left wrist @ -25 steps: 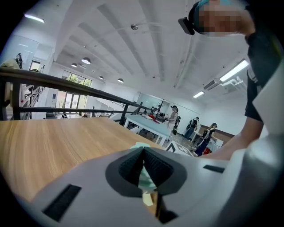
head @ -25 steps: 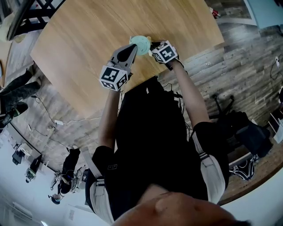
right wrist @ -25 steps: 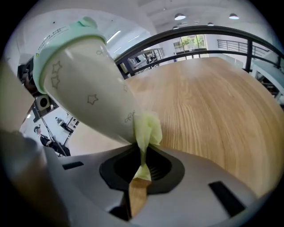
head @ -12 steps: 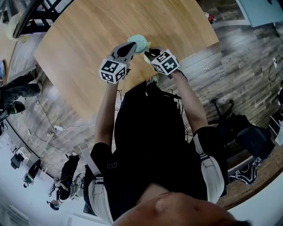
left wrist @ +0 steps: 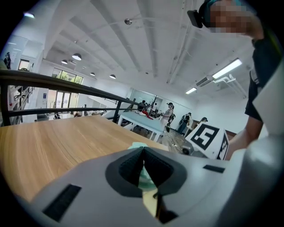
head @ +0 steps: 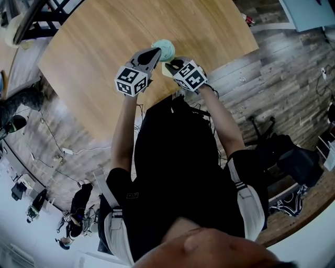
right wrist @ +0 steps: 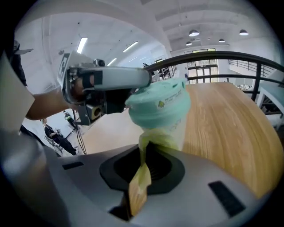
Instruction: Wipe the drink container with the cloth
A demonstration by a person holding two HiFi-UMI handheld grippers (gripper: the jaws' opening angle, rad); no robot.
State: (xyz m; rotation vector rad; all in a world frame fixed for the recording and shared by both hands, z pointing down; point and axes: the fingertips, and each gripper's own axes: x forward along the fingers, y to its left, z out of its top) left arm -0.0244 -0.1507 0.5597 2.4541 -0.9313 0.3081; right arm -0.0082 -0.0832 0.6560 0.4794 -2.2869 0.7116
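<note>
A mint-green drink container (head: 164,49) stands near the front edge of the wooden table (head: 94,47). My left gripper (head: 155,54) reaches in from the left and is shut on the container's top rim. In the right gripper view that gripper (right wrist: 143,84) meets the lid of the container (right wrist: 160,108). My right gripper (head: 169,66) is shut on a yellow cloth (head: 166,68). The cloth (right wrist: 141,175) runs out of the jaws and lies against the container's lower side. In the left gripper view a sliver of mint container (left wrist: 138,145) shows past the closed jaws, with the cloth (left wrist: 150,205) beneath.
The table's front edge (head: 172,94) lies just under both grippers, with wood-plank floor beyond. A dark railing (head: 36,18) crosses the far left. A black chair and bags (head: 290,157) sit to the right, a light-blue table (head: 309,13) at top right, and people and cables at the left.
My right gripper has shifted left and closer to the container, bringing the yellow cloth against its near side. The left gripper has stayed on the container's top.
</note>
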